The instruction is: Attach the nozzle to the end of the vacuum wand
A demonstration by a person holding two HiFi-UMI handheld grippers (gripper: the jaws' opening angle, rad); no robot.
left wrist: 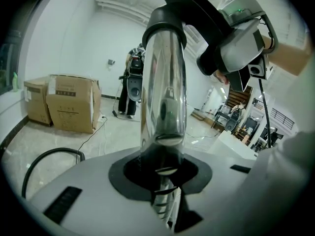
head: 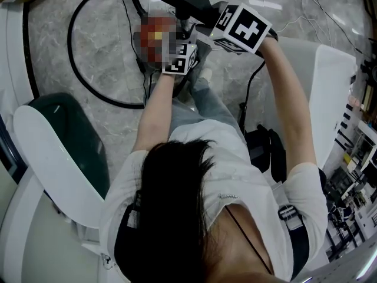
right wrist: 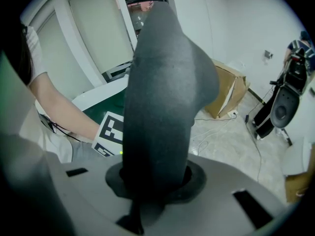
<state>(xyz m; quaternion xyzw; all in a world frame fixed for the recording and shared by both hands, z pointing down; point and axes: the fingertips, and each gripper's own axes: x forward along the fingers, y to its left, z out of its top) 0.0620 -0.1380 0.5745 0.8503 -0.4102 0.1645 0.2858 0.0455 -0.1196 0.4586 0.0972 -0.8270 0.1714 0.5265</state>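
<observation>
Straight out of left gripper [left wrist: 165, 178], chrome wand [left wrist: 165, 82]

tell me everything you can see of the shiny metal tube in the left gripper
The metal tube is a round, straight, mirror-bright, chrome-looking pipe reflecting the room. It stands upright in the left gripper view, its lower part clamped by the fingers of the left gripper. A black collar tops it, continuing into a curved black part.

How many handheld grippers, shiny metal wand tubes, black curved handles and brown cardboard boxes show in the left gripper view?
Handheld grippers: 2, left gripper and right gripper
Shiny metal wand tube: 1
Black curved handle: 1
Brown cardboard boxes: 2
Total: 6
</observation>
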